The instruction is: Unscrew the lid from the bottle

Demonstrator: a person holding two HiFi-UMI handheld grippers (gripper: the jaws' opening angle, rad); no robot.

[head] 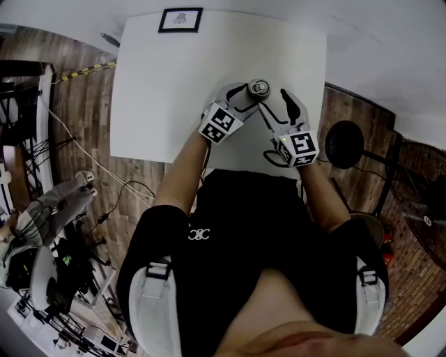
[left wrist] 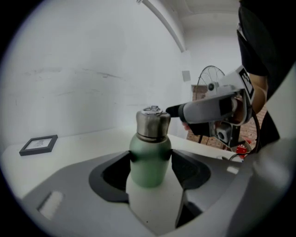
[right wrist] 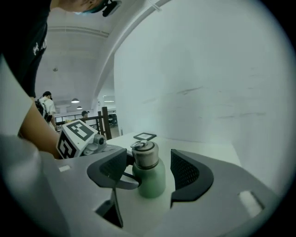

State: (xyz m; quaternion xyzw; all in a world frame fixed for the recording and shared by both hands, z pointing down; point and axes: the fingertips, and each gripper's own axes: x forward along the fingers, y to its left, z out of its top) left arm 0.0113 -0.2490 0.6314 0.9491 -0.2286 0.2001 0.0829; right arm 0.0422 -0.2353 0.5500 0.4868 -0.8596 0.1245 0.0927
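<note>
A small green bottle [head: 259, 88] with a steel lid [left wrist: 152, 122] stands upright on the white table [head: 160, 90]. My left gripper [head: 248, 95] is shut on the bottle's green body [left wrist: 149, 162], with a pad pressed against each side. My right gripper [head: 270, 98] reaches in from the right at lid height. In the right gripper view the lid [right wrist: 145, 155] stands between the wide-open jaws of the right gripper [right wrist: 149, 162], and a clear gap shows on the right side. The right gripper's fingertip [left wrist: 175, 111] sits just beside the lid in the left gripper view.
A framed marker card [head: 180, 19] lies at the table's far edge. A black stool [head: 345, 143] stands right of the table. Cables and equipment lie on the wooden floor [head: 77, 118] to the left. The person's body is close against the near table edge.
</note>
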